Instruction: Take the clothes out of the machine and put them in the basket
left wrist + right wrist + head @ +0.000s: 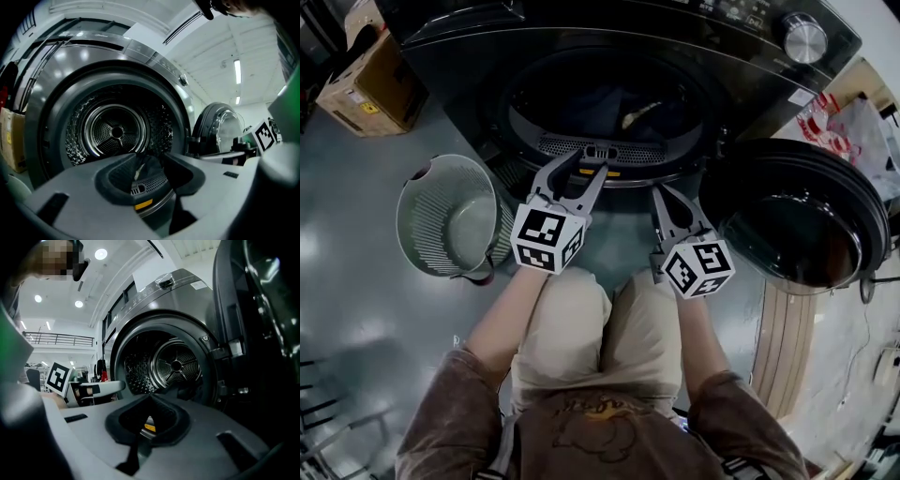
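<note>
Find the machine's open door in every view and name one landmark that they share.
Head view: the door is at the right, swung wide open.
Left gripper view: the door stands right of centre, seen partly edge-on.
Right gripper view: the door fills the right edge, dark and close.
Shared landmark: the drum, top centre in the head view, left of centre in the left gripper view, and near centre in the right gripper view.

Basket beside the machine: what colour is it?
The basket is pale grey-green, seen best in the head view.
</note>
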The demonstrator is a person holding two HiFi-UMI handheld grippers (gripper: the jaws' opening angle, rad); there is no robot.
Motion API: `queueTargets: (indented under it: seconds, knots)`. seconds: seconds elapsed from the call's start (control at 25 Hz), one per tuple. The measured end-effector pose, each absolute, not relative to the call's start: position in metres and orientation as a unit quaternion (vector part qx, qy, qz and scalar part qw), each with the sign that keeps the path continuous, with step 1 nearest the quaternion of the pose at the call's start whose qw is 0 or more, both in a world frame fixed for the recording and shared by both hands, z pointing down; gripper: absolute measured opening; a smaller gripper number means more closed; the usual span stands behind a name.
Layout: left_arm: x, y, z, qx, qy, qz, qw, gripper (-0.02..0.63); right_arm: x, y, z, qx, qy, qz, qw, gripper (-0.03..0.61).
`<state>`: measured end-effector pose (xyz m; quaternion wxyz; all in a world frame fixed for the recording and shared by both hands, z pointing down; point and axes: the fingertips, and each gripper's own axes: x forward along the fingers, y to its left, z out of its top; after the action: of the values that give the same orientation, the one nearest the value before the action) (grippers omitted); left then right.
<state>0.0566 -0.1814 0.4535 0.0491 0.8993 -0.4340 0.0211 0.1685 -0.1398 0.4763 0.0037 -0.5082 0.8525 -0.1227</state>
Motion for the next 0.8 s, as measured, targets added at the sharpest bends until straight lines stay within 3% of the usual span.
queueTargets:
  seconds: [0.2, 0.36, 0.8]
  knots:
    - [0.064, -0.187, 0.465, 0.906, -0.419, 0.042, 0.04, 0.297, 0.169, -0.137, 0.482, -0.513, 0.849, -0.126, 0.007, -0.003]
    - [0.069, -0.199, 0.473, 0.91, -0.41, 0.057, 0.033, 0.342, 0.164, -0.138, 0.489, -0.514, 0.849, -0.123, 0.009, -0.003]
    - [0.076, -0.249, 0.5, 0.904, -0.415, 0.101, 0.007, 0.348, 0.162, -0.183, 0.505, -0.527, 0.843, -0.109, 0.0, -0.002]
